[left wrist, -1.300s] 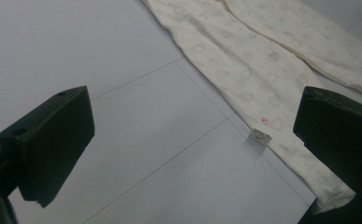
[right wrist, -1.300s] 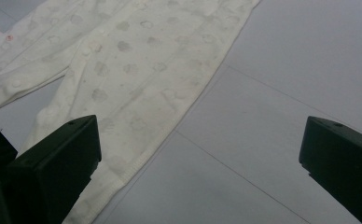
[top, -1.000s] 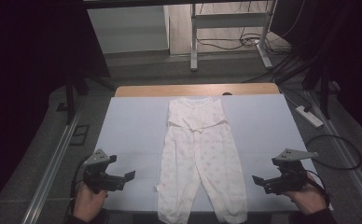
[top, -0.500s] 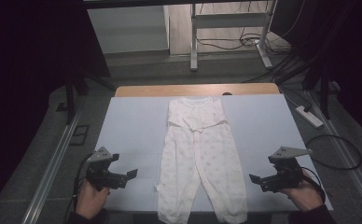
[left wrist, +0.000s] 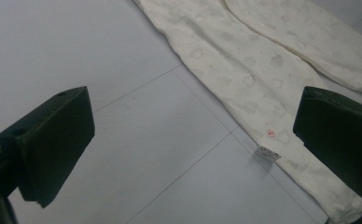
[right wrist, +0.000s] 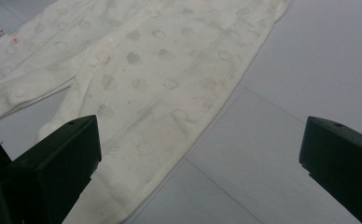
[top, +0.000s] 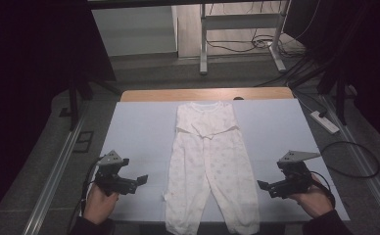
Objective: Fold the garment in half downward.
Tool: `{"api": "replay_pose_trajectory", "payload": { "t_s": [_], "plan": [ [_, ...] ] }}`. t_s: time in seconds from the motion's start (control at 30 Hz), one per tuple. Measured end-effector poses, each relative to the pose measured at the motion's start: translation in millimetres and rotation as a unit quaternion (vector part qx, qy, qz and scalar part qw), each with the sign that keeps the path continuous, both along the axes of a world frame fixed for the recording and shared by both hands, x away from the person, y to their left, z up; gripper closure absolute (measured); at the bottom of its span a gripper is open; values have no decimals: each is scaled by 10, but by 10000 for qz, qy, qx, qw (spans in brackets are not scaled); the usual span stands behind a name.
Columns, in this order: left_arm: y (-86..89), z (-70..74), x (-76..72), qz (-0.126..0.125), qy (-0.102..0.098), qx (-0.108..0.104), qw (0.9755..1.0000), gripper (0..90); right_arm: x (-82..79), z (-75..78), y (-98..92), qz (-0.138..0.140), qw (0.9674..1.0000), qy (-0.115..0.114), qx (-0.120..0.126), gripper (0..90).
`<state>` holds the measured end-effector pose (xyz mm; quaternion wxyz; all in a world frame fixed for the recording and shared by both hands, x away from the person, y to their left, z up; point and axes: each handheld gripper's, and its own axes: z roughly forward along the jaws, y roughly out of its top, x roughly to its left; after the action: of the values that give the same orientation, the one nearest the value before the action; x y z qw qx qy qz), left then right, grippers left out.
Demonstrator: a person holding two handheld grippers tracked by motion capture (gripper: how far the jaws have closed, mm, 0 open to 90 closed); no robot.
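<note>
A cream baby sleepsuit with a faint printed pattern lies flat down the middle of the pale table, legs toward me. My left gripper hovers open just left of the suit's left leg; a small white care label pokes out from that leg's edge. To the right of the other leg, my right gripper is open too, pointing at the leg's lower part. Both sets of jaws stand wide apart with nothing between them.
A wooden strip runs along the table's far edge. A power strip and cables lie on the floor to the right. A metal frame stands beyond the table. Bare table surface flanks the garment.
Both grippers have crept inward toward the sleepsuit's legs, the right one more visibly. The garment has not moved.
</note>
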<state>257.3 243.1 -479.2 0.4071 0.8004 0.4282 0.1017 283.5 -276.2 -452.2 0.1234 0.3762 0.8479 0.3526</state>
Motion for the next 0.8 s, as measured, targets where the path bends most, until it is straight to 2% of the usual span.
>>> {"api": "replay_pose_trajectory", "payload": {
  "t_s": [0.5,0.8],
  "plan": [
    [-53,-5,200,-134,15,-43,9999,0,157,12,91,15,10000,7,-60,0],
    [-100,-7,337,-145,0,-84,9999,0,314,-4,129,83,10000,-32,45,0]
  ]
}}
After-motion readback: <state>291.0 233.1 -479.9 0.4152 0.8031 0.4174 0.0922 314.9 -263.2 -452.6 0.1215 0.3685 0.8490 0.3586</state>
